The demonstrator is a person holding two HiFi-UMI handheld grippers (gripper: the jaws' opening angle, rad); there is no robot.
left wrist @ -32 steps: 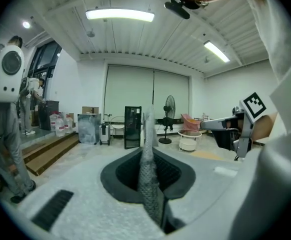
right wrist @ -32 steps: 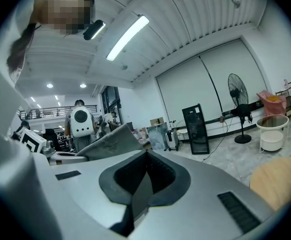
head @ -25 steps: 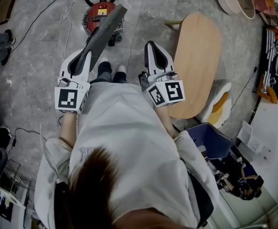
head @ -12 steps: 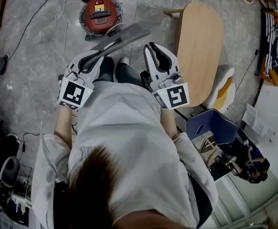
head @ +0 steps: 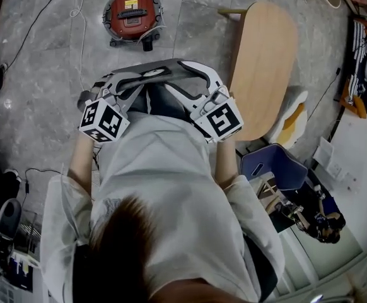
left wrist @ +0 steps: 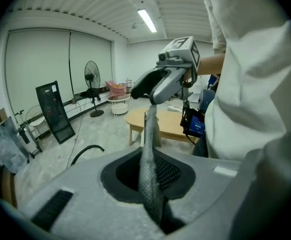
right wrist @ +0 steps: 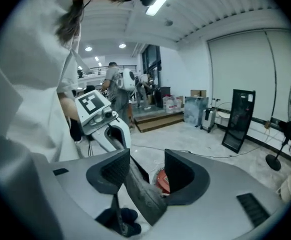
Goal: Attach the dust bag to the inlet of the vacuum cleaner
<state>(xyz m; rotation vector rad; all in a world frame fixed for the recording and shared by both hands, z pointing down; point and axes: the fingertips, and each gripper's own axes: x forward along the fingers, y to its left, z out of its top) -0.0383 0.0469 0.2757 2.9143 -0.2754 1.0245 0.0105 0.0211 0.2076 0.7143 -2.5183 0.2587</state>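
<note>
Positioning step: left gripper (left wrist: 153,184) pinches dust bag (left wrist: 148,134); right gripper (right wrist: 146,166) jaws just spread (bag between, seemingly loose). Next: regrip, reach vacuum cleaner (head: 132,14), upper left.

The dust bag (left wrist: 148,159) is dark grey with a fine dotted weave. The vacuum cleaner (head: 132,11) is red with a black centre and a yellow label. The left gripper (left wrist: 150,179) is pale grey, and its marker cube (head: 101,120) bears black-and-white squares. The table (head: 265,62) is light wood, the floor (head: 45,74) mottled grey, the shirt (head: 164,188) white.

Ceiling strip light (left wrist: 147,20), fisheye edges
</note>
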